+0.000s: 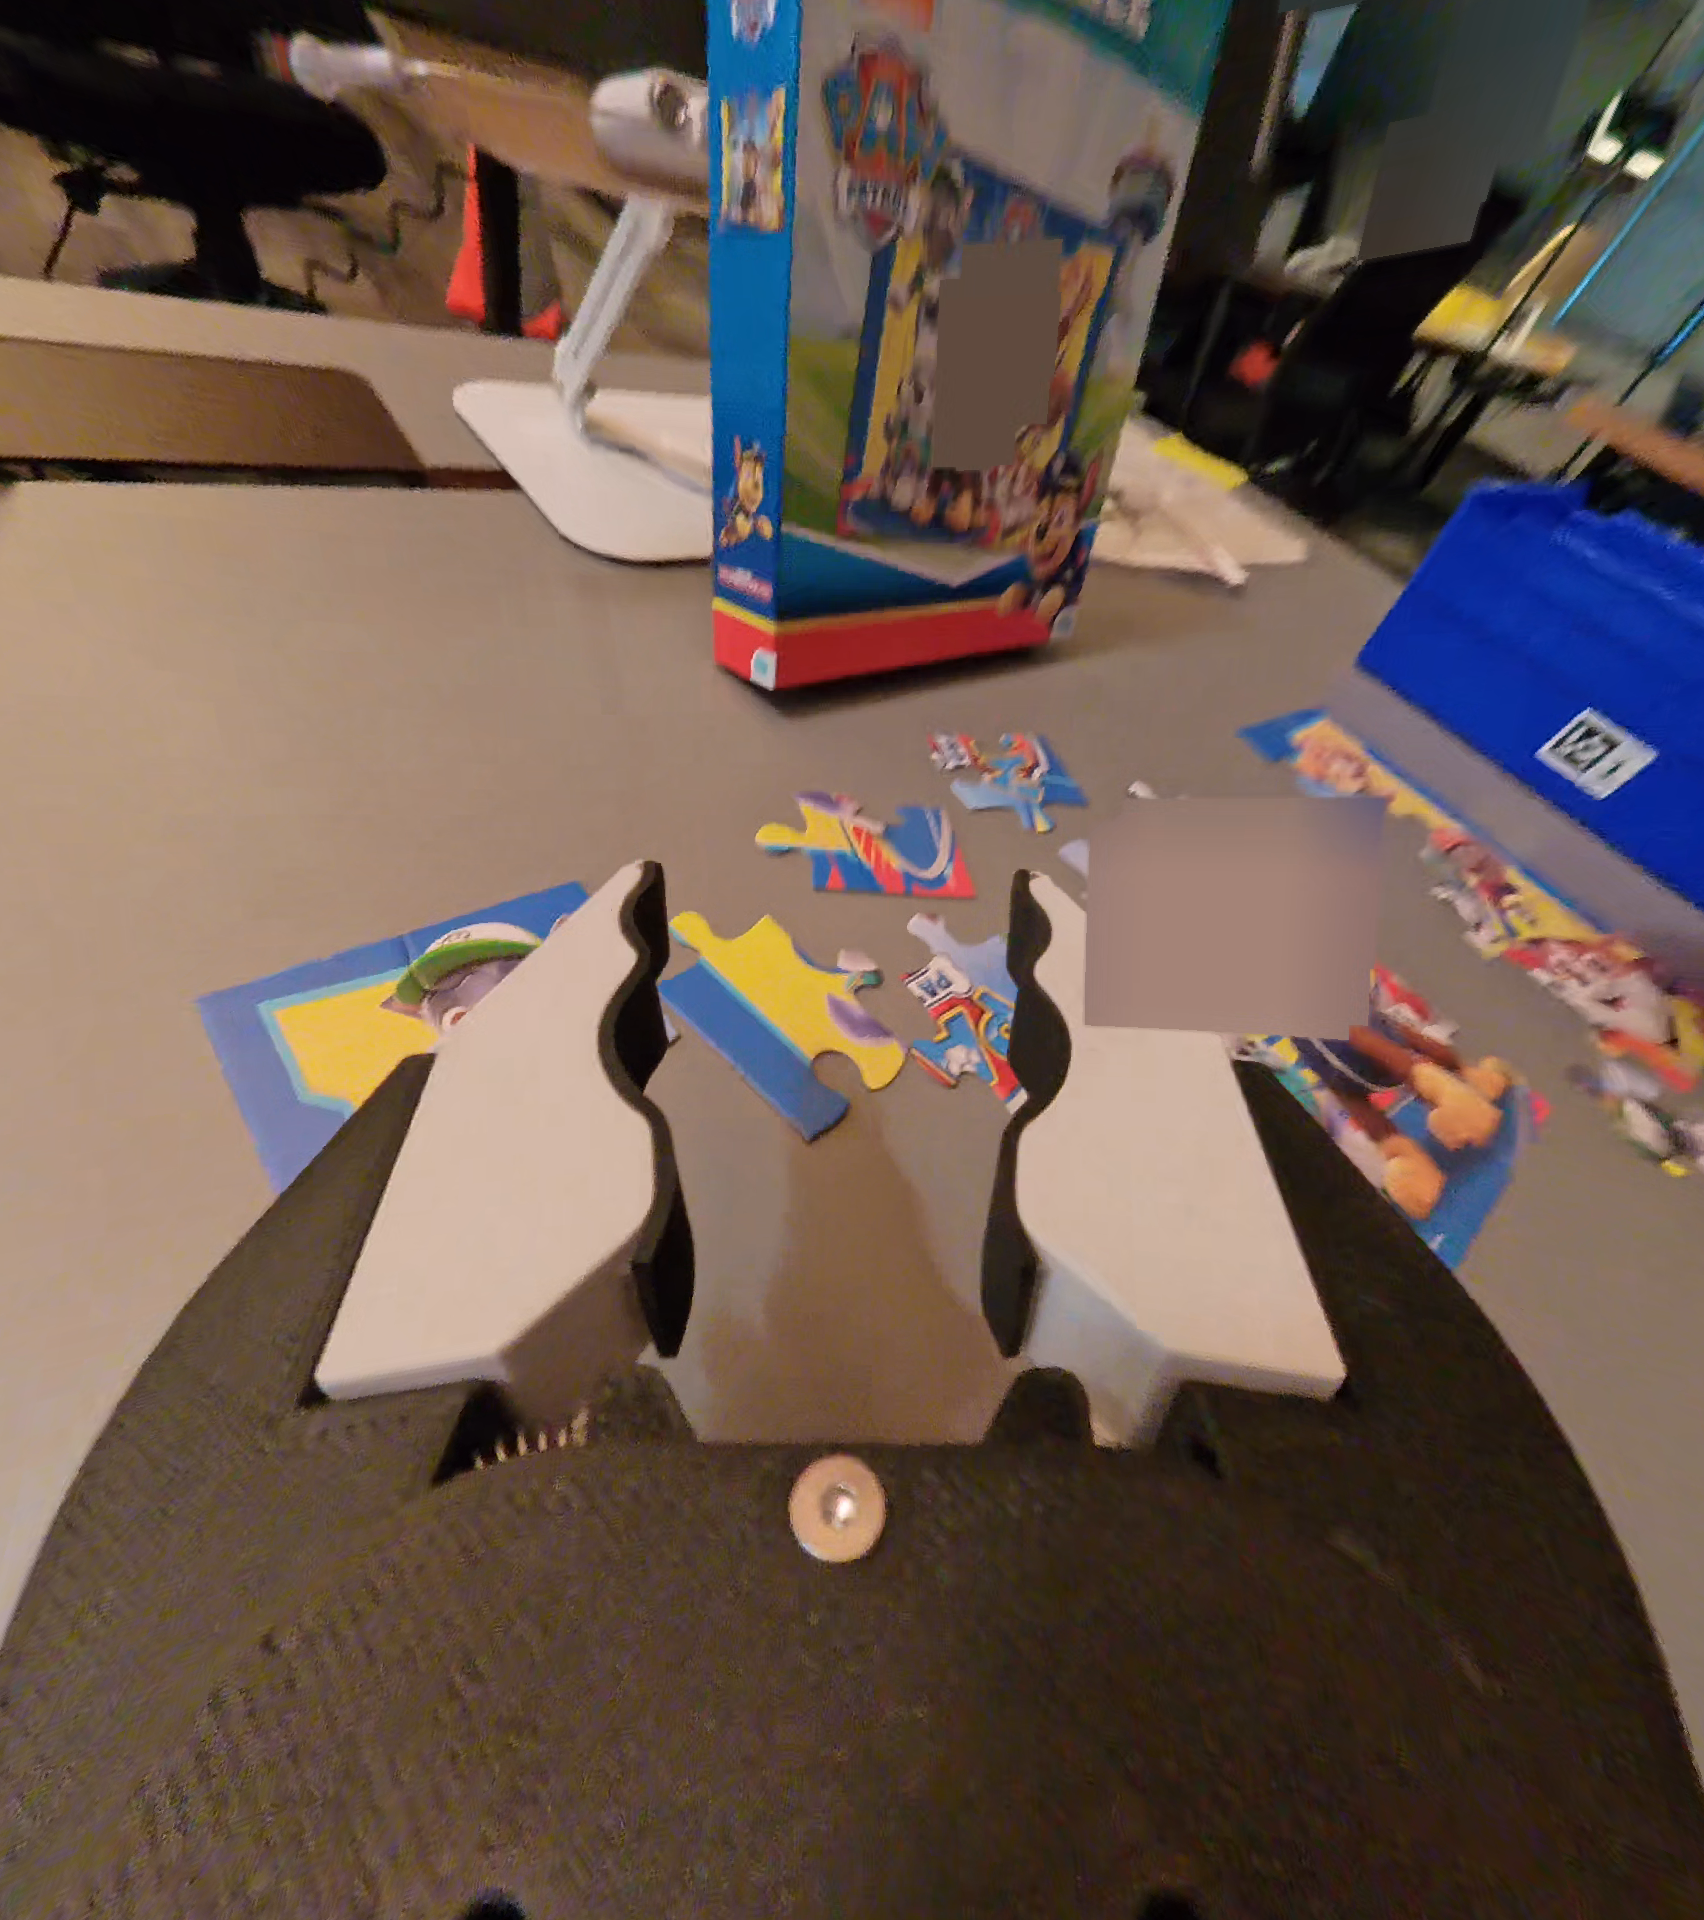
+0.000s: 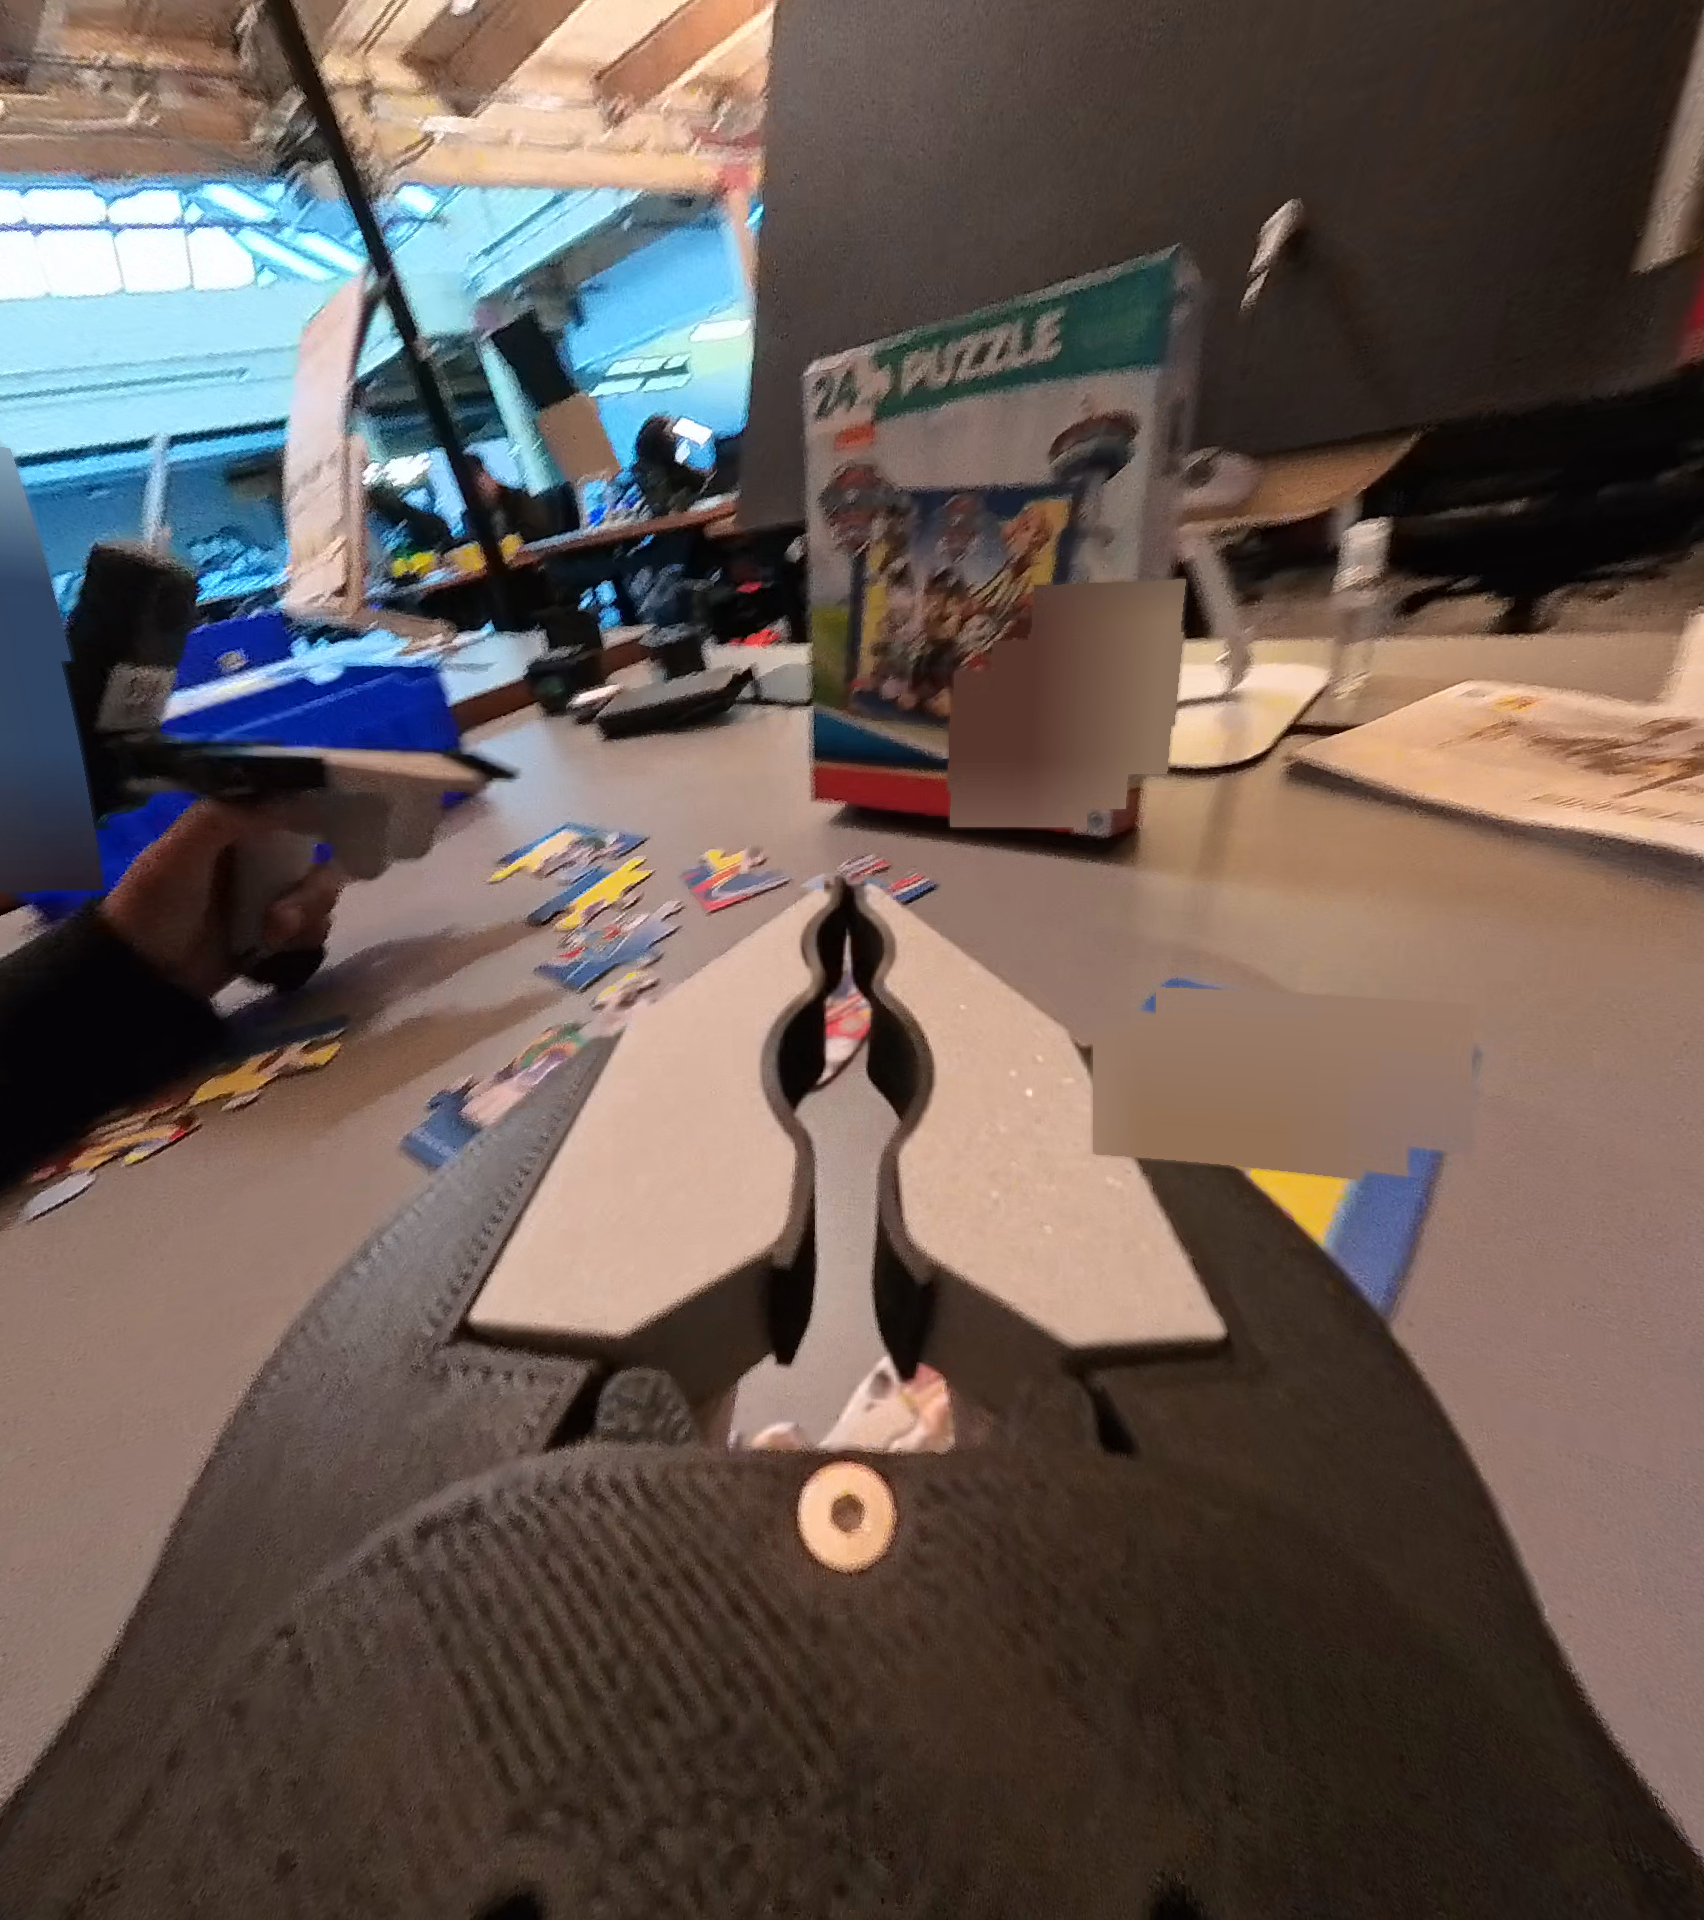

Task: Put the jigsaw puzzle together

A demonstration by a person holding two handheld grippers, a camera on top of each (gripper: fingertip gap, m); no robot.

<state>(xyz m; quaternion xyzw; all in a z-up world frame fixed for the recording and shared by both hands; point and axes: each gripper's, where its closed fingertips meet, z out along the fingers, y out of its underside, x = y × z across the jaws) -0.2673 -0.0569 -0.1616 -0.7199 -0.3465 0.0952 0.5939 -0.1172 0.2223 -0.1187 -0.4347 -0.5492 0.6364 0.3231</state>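
The left gripper [image 1: 837,894] hovers with fingers apart over a yellow-blue puzzle piece [image 1: 786,1018], near the box [image 1: 921,343]. The right gripper's [image 2: 846,899] fingers are clamped on a puzzle piece [image 2: 843,1023] above the worktop [image 2: 1450,914].

The table [image 1: 256,727] is a smooth grey top with a soft sheen. Puzzle pieces [image 1: 786,1013] look like printed cardboard, slightly glossy, as does the upright puzzle box [image 1: 931,343]. The left gripper [image 1: 837,914] has matt grey plastic fingers [image 1: 515,1122], black pads that may be rubber, rough ridged black housing, and a shiny metal screw [image 1: 835,1507].
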